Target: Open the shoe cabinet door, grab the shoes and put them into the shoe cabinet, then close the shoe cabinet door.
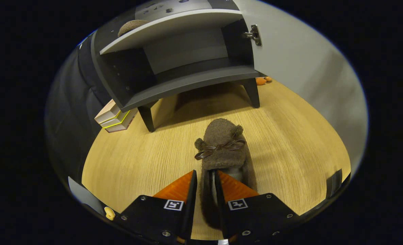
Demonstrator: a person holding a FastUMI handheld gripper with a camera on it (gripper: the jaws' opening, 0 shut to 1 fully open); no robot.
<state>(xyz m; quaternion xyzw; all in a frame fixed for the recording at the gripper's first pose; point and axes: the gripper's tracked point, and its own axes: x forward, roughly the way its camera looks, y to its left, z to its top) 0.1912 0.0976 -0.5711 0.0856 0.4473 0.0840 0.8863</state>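
Brown fleece slipper point(223, 143), toe pointing away toward the cabinet, small pom ears and a thin ribbon bow across the vamp; sole on the pale wood floor point(290, 143) or barely off it, cannot tell which. Judged soft, light and floppy: pile will compress, upper will fold, toe likely to droop if lifted by the rear alone. Not fragile, not slippery; fuzz should give good friction. Gripper point(205, 180) has its two fingers drawn close together on the slipper's left side wall near the heel opening, one finger outside, one down inside the collar, fabric pinched between them. That rim looks the sensible hold, being the one thin edge on a bulky shape; the bow is too flimsy to pull on. Beyond the slipper stands the dark shoe cabinet point(187, 85) on short legs, lower compartment bare, door point(300, 64) swung open to the right with its hinge point(254, 34) showing. A second brown slipper point(132, 26) sits on the cabinet's upper level. Stacked boxes point(115, 117) rest beside the left leg; small orange objects point(263, 80) lie behind the right leg.
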